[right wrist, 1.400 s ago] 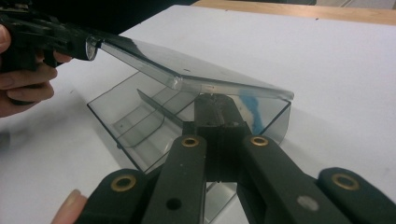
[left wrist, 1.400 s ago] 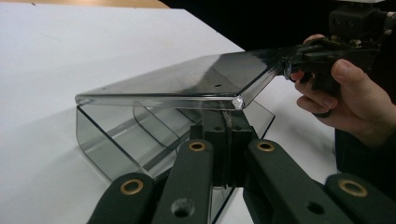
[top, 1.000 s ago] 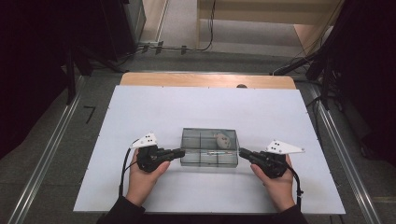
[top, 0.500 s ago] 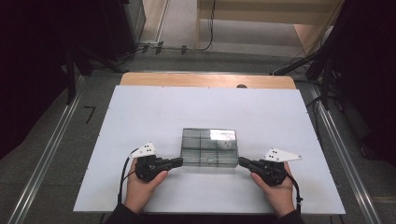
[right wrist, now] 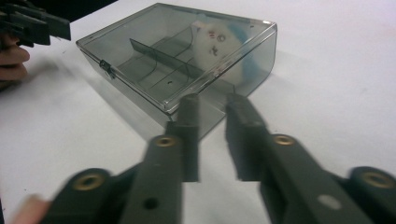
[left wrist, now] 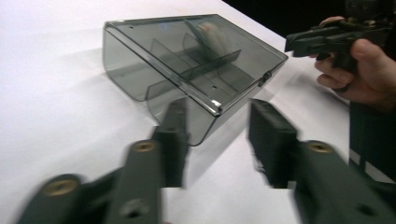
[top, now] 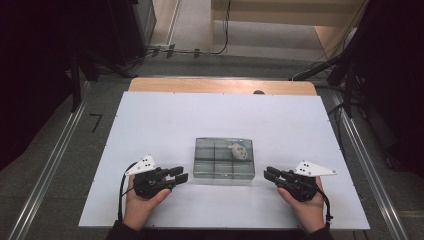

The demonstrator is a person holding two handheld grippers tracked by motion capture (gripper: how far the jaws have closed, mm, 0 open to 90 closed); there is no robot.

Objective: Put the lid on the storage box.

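Flanking a smoky grey transparent plastic box with inner dividers, the two claws rest low over the white bench, one at each short end and both just clear of it. The box sits near the middle of the bench, lid shut, with a small white object with blue marks lying in its far-right compartment. The left claw points at the box's near-left corner with its jaws parted and nothing between them; they have just been opening. The right claw mirrors it at the near-right corner, jaws apart by a narrower gap, also empty and also just opening. In the left gripper view the box's rounded corner lies just beyond the fingertips, and the right gripper view shows the same with a small latch on the front edge. The step in hand looks like a release or a re-approach: neither claw grips the box. A next move would likely call for closing on the box's ends or working the latch, keeping the box level so its contents do not shift.
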